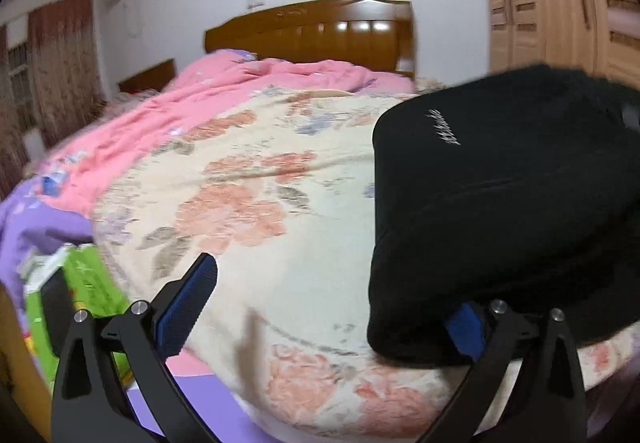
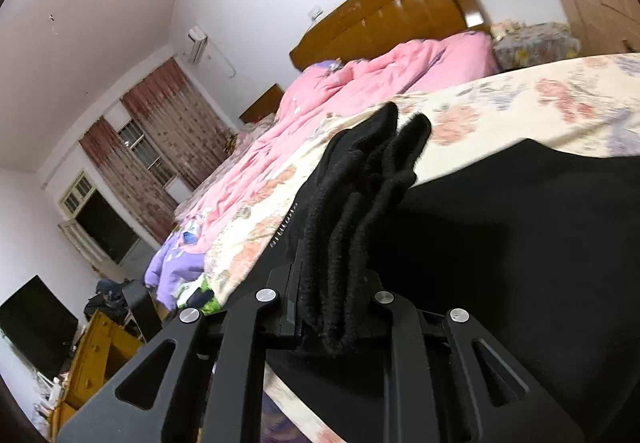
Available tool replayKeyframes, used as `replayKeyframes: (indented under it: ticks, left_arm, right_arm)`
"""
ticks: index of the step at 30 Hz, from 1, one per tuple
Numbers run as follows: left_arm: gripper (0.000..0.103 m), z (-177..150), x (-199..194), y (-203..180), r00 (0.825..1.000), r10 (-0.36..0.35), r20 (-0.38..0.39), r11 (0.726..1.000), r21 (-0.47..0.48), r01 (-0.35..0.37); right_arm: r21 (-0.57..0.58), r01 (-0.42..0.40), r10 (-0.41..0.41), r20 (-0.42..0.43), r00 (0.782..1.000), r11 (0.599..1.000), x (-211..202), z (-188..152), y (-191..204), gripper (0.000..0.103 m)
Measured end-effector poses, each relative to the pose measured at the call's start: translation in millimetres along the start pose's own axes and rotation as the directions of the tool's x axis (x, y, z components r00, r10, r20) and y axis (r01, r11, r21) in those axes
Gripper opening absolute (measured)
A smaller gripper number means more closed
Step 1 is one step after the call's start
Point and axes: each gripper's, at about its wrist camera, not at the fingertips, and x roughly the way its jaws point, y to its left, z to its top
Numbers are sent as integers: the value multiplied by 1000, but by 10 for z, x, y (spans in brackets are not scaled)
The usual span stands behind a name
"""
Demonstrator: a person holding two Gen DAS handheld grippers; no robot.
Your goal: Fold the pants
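The black pants [image 1: 500,203] lie folded in a thick bundle on the floral bedspread [image 1: 260,203], at the right of the left wrist view, white lettering on top. My left gripper [image 1: 332,303] is open; its left finger [image 1: 188,303] is over the bedspread, its right finger [image 1: 466,331] is partly under the bundle's near edge. In the right wrist view my right gripper [image 2: 334,303] is shut on several stacked layers of the pants [image 2: 352,211], lifting that edge above the rest of the black cloth [image 2: 520,263].
A pink quilt [image 1: 240,91] is bunched toward the wooden headboard [image 1: 312,29]. A green box [image 1: 84,283] sits at the bed's near left corner. A wardrobe [image 1: 560,3] stands on the right. Curtains [image 2: 160,147] and a yellow cabinet [image 2: 100,355] line the far side.
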Motion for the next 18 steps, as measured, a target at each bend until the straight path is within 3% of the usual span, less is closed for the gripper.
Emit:
replayKeyframes:
  ticks: [4, 7, 10, 14, 18]
  left_arm:
    - [102, -110, 100, -244, 998, 47, -35, 994, 103, -43]
    - [102, -126, 134, -179, 998, 27, -53, 999, 24, -25]
    - [102, -127, 150, -131, 998, 12, -66, 1000, 7, -11]
    - [102, -122, 137, -186, 997, 49, -56, 998, 47, -46]
    - [102, -126, 155, -130, 997, 39, -62, 999, 1, -39]
  right_arm:
    - [101, 99, -93, -65, 994, 990, -11, -242, -505, 18]
    - [171, 90, -78, -80, 994, 981, 29, -369, -744, 18]
    - [145, 97, -85, -81, 993, 985, 37, -356, -715, 18]
    - [161, 81, -70, -75, 995, 984, 55, -382, -725, 18]
    - [156, 85, -74, -77, 994, 984, 60, -406, -712, 18]
